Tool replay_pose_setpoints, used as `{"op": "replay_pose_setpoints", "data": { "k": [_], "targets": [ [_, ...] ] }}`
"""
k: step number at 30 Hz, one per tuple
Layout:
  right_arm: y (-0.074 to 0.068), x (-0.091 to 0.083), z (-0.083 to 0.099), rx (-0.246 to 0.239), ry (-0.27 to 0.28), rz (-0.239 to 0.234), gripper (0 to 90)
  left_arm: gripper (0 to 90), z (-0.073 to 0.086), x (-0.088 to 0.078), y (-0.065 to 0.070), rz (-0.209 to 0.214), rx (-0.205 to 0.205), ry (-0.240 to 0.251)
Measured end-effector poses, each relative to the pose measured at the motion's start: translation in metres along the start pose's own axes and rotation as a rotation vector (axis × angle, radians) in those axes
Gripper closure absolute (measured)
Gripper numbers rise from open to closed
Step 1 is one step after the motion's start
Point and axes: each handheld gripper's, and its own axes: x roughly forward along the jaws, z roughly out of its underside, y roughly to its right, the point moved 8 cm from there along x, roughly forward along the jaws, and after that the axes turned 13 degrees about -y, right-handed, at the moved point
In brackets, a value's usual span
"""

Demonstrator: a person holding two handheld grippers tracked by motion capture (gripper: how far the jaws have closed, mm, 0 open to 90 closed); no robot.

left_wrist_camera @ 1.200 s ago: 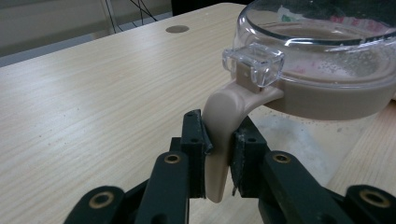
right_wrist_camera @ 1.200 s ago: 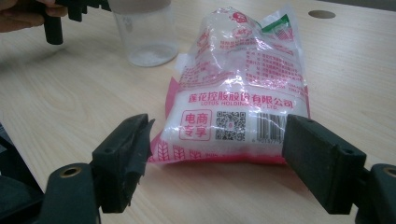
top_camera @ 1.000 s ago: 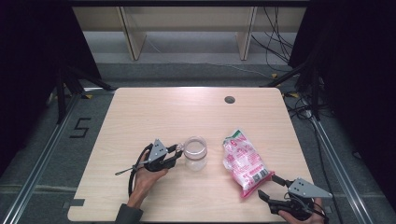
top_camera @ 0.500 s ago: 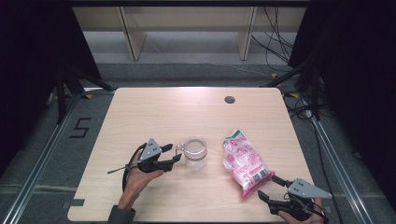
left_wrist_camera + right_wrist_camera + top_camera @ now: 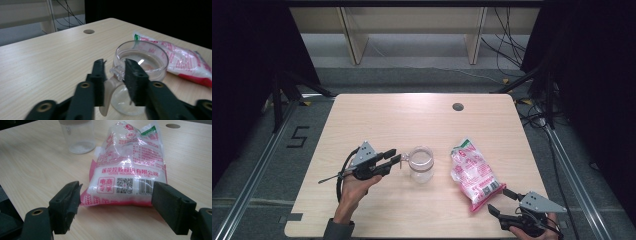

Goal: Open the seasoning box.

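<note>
While the left claw (image 5: 396, 158) sits at the lower left of the high view, its jaws stand a little apart on either side of the handle of a clear glass cup (image 5: 420, 163), near the centre of the pale wooden worktop (image 5: 412, 120). From the left gripper view, the left claw (image 5: 114, 68) brackets the handle at the cup (image 5: 140, 62) rim; the right jaw looks to touch it, the left jaw shows a gap, so a firm pinch cannot be told. A white and pink printed bag (image 5: 473, 172) lies flat right of the cup, apart from it. At the lower right corner of the high view the right claw (image 5: 502, 201) rests just below the bag's lower end, jaws spread wide. Seen from the right gripper view, the right claw (image 5: 117, 195) frames the bag (image 5: 127, 167) bottom edge without touching it, with the cup (image 5: 78, 135) at upper left
</note>
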Motion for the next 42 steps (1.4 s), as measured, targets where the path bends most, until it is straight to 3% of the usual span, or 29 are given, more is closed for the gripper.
{"op": "replay_pose_setpoints", "data": {
  "k": [1,3,8,10,14,15,19,26,28,29,32,34,36,39,40,42],
  "targets": [
    [-0.001,0.0,0.001,-0.001,-0.012,-0.006,24.1,78.8,-0.001,-0.001,0.0,-0.012,0.014,-0.008],
    [0.001,0.0,0.0,-0.021,0.003,0.013,24.2,82.9,-0.004,0.0,0.0,-0.021,0.018,-0.006],
    [0.0,0.001,0.001,-0.014,-0.011,0.01,24.1,86.4,-0.009,0.006,0.002,-0.027,0.016,-0.003],
    [-0.001,0.001,0.0,0.009,-0.01,-0.001,24.2,87.1,-0.011,0.011,0.001,-0.031,0.036,-0.014],
    [0.0,0.001,0.001,0.002,-0.011,0.008,24.1,87.2,-0.009,0.019,0.0,-0.021,0.03,-0.024],
    [-0.003,0.0,0.002,0.032,-0.022,-0.003,24.1,87.1,-0.008,0.021,0.0,-0.024,0.034,-0.038],
    [-0.001,0.002,0.001,-0.008,-0.014,0.005,24.1,86.5,-0.007,0.026,0.0,-0.021,0.025,-0.05],
    [-0.002,0.003,0.0,-0.003,-0.017,0.001,23.2,86.4,-0.006,0.025,-0.001,-0.009,0.024,-0.046],
    [-0.004,0.005,0.0,0.041,-0.027,0.022,19.1,86.1,-0.006,0.026,-0.001,-0.001,0.0,-0.044],
    [-0.003,0.007,-0.003,0.02,-0.014,0.034,17.4,86.0,-0.006,0.026,-0.001,-0.005,0.005,-0.041],
    [-0.007,0.01,-0.013,0.041,0.017,0.04,15.3,85.9,-0.006,0.026,-0.001,-0.001,0.003,-0.037],
    [-0.007,0.012,-0.018,0.023,0.034,0.046,15.4,85.9,-0.006,0.026,-0.001,-0.005,0.005,-0.04],
    [-0.019,0.02,-0.029,-0.021,0.031,-0.004,29.0,85.9,-0.006,0.026,-0.001,-0.003,0.02,-0.041],
    [-0.028,0.029,-0.036,-0.026,-0.003,-0.012,33.0,85.9,-0.006,0.026,-0.001,-0.003,0.008,-0.038],
    [-0.029,0.034,-0.042,-0.092,0.018,0.004,40.3,85.9,-0.005,0.026,-0.001,-0.001,0.007,-0.035],
    [-0.038,0.047,-0.056,-0.157,0.01,-0.008,51.1,85.9,-0.005,0.025,-0.002,0.003,0.01,-0.031]
  ]
}}
